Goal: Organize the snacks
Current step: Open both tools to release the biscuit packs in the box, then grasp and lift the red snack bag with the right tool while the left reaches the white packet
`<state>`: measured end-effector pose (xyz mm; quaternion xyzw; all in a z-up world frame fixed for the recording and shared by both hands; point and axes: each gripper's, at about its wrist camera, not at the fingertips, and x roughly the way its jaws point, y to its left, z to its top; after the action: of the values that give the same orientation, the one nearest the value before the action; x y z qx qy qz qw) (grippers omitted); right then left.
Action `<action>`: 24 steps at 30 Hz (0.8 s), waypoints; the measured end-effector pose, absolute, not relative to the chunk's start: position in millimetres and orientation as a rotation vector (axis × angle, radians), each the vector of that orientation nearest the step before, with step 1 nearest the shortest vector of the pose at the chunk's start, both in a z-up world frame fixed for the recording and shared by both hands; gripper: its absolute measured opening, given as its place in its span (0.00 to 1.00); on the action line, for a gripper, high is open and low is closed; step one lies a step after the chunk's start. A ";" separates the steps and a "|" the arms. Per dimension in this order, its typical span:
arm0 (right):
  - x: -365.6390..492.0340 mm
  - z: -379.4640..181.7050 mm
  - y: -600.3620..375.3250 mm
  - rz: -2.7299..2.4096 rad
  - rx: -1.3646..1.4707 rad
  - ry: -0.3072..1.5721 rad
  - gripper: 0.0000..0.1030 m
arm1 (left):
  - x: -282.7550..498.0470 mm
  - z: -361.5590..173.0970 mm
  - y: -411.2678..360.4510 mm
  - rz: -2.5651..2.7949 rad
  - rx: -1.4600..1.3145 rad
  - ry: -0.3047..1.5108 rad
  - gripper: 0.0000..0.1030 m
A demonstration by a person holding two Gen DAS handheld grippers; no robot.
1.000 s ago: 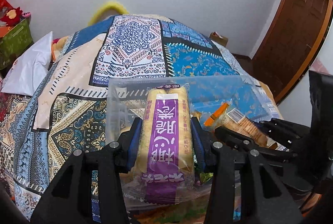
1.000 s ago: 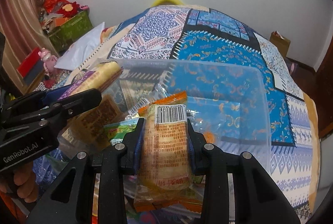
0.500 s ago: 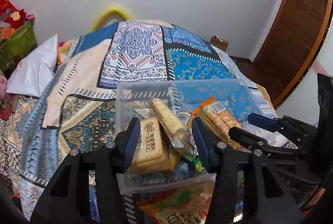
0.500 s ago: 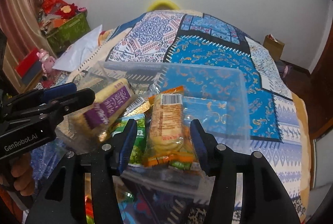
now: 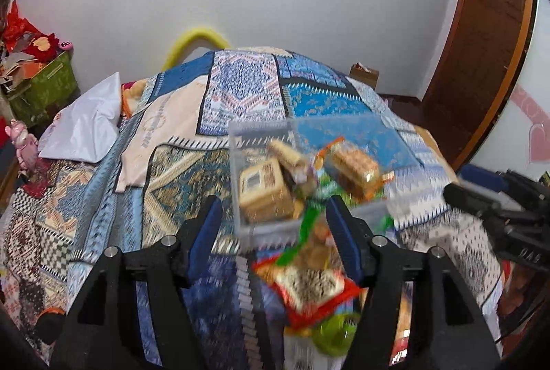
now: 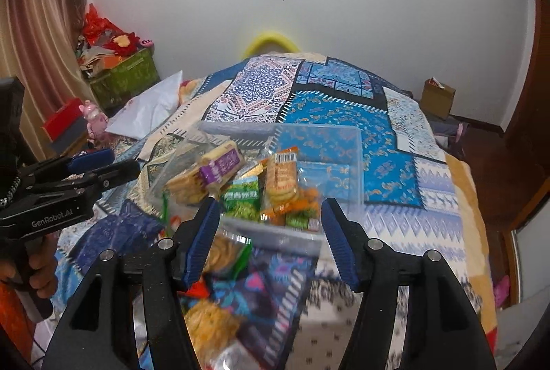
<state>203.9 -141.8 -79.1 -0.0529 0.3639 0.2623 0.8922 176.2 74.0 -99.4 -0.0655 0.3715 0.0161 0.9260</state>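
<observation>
A clear plastic bin sits on the bed with several snack packs inside. Among them are a yellow pack with a purple label, an orange cracker pack with a barcode and a green pack. My right gripper hangs above the bin's near edge, its jaws opening with nothing between them. My left gripper is likewise back from the bin, jaws opening and empty. More loose packs lie in front of the bin, including a red-edged one and a cracker pack.
A patterned quilt covers the bed. A white pillow and a green box are at the left, a cardboard box on the floor at the right, and a wooden door beyond. A hand holds the left gripper.
Both grippers let go of their packs, which now lie in the bin. Both have opened and pulled back and up from the bin.
</observation>
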 end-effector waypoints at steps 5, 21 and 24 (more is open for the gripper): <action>177.9 -85.8 -151.4 0.544 -0.110 0.760 0.63 | 142.5 -117.5 71.6 0.029 -0.130 0.820 0.61; 128.9 -175.6 -148.1 0.614 -0.124 1.002 0.80 | 84.3 -191.3 48.8 -0.030 -0.152 1.014 0.61; 122.8 -175.3 -140.5 0.638 -0.175 0.993 0.89 | 80.4 -194.6 44.7 -0.044 -0.162 1.013 0.62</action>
<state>122.8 -140.5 -175.3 -0.0826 0.4675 0.3003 0.8273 80.4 44.7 -194.6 -0.0773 0.4845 -0.0211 0.8711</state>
